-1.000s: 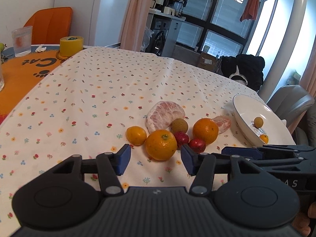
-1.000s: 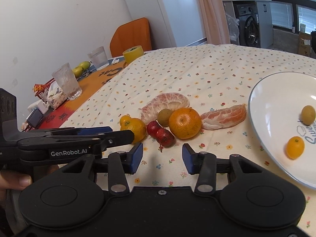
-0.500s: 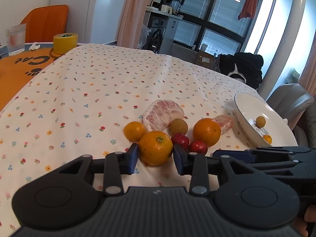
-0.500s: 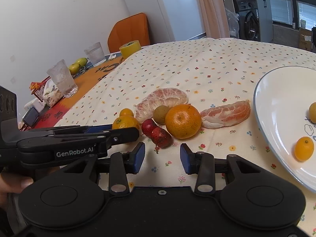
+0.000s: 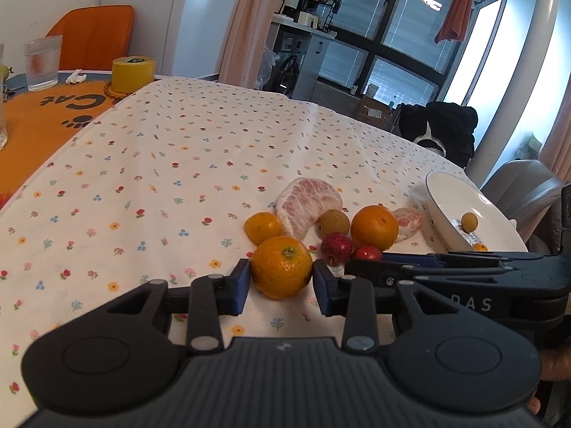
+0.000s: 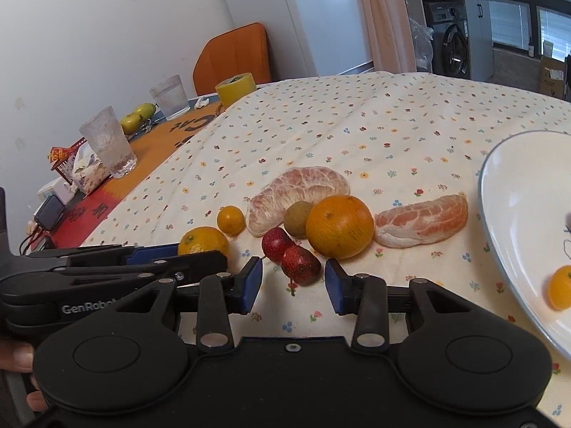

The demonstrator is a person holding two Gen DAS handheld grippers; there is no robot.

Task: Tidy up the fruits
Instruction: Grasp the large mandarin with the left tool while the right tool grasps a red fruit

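Note:
My left gripper (image 5: 281, 287) is shut on an orange (image 5: 282, 267) on the flowered cloth, with both blue pads against its sides. In the right wrist view that orange (image 6: 203, 240) shows behind the left gripper (image 6: 214, 256). My right gripper (image 6: 293, 285) is open, with the nearer of two red fruits (image 6: 299, 265) just ahead of its tips. Behind lie a bigger orange (image 6: 339, 226), a small mandarin (image 6: 231, 219), a brown round fruit (image 6: 298, 217) and two peeled pomelo pieces (image 6: 299, 189) (image 6: 424, 219). The white plate (image 6: 499, 214) at the right holds a small orange fruit (image 6: 560, 287).
At the far left, on an orange mat (image 5: 32, 125), stand a yellow tape roll (image 5: 132, 73) and a glass (image 5: 43, 62); another glass (image 6: 109, 142) is nearer me. An orange chair (image 5: 92, 32) stands behind. The right gripper (image 5: 367, 262) lies close beside the left one.
My left gripper moved forward around the near orange and shut on it. The right gripper moved closer to the two red fruits and stayed open.

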